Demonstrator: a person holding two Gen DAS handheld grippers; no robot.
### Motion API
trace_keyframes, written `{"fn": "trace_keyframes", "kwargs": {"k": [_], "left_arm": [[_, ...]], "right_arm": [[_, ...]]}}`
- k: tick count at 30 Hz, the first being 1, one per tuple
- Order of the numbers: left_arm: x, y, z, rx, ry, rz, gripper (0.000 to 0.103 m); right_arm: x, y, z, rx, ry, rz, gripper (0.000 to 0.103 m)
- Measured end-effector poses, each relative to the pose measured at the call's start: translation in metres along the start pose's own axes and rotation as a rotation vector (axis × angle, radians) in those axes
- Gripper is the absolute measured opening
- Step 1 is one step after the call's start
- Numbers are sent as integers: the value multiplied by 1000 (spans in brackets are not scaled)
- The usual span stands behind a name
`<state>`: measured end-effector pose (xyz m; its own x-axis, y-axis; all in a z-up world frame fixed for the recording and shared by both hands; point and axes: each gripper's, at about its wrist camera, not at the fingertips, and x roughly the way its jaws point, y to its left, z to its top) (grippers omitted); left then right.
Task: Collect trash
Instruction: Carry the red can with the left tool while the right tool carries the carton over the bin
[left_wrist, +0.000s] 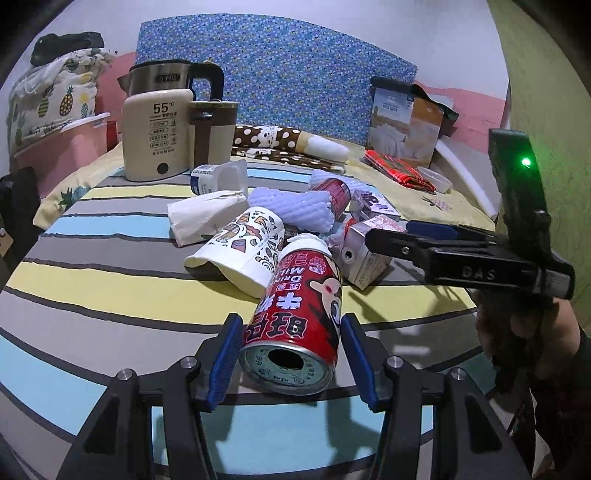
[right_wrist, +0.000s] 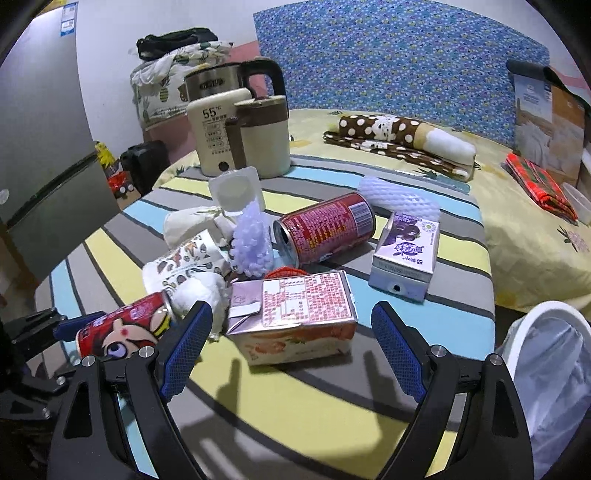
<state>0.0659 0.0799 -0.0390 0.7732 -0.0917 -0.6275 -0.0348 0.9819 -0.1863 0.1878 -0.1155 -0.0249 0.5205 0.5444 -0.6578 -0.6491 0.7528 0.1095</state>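
A pile of trash lies on the striped cloth. My left gripper (left_wrist: 290, 356) is open, its blue pads on either side of a red milk can (left_wrist: 299, 321) lying on its side; a gap shows beside the right pad. The same can shows in the right wrist view (right_wrist: 125, 328). My right gripper (right_wrist: 291, 354) is open around a pink-and-white drink carton (right_wrist: 291, 317), pads apart from it. It also shows in the left wrist view (left_wrist: 388, 240). A second red can (right_wrist: 325, 229), a purple carton (right_wrist: 406, 254), a patterned paper cup (left_wrist: 240, 251) and foam sleeves (left_wrist: 295, 206) lie around.
A cream kettle-like appliance (left_wrist: 159, 133) and a brown-lidded pot (right_wrist: 262, 136) stand at the back. A white bin with a plastic liner (right_wrist: 554, 369) stands at the right. A polka-dot cloth roll (right_wrist: 399, 144) and boxes (left_wrist: 406, 122) lie on the bed behind.
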Motion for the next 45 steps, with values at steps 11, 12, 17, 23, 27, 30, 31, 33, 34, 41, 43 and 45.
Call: {"fn": "trace_keyframes", "kwargs": {"k": [11, 12, 17, 23, 27, 30, 31, 33, 34, 41, 43, 45], "left_arm": [[5, -1, 0, -2, 6, -5, 55], [5, 0, 0, -4, 7, -5, 54], [5, -1, 1, -19, 10, -16, 54], [0, -12, 1, -17, 9, -29, 54], [-3, -23, 2, 4, 6, -39, 54], [-3, -34, 4, 21, 4, -53, 54], [-4, -37, 4, 25, 4, -56, 54], [-3, -44, 5, 37, 3, -61, 53], [-3, -48, 6, 43, 2, -65, 53], [-1, -68, 18, 77, -13, -87, 53], [1, -75, 22, 90, -18, -96, 53], [4, -83, 27, 104, -23, -110, 53]], "right_arm": [[5, -1, -2, 44, 39, 41, 76], [5, 0, -2, 45, 34, 41, 76], [-9, -3, -7, 79, 9, 30, 76], [-31, -12, -20, 135, -8, 16, 76], [-46, -19, -28, 164, -25, -2, 76], [-55, -24, -31, 184, -38, -15, 76], [-58, -27, -32, 191, -43, -21, 76], [-64, -31, -35, 202, -53, -33, 76], [-66, -33, -35, 207, -57, -39, 76], [-79, -48, -42, 235, -88, -73, 76], [-83, -54, -45, 244, -95, -89, 76], [-88, -61, -47, 256, -104, -108, 76]]}}
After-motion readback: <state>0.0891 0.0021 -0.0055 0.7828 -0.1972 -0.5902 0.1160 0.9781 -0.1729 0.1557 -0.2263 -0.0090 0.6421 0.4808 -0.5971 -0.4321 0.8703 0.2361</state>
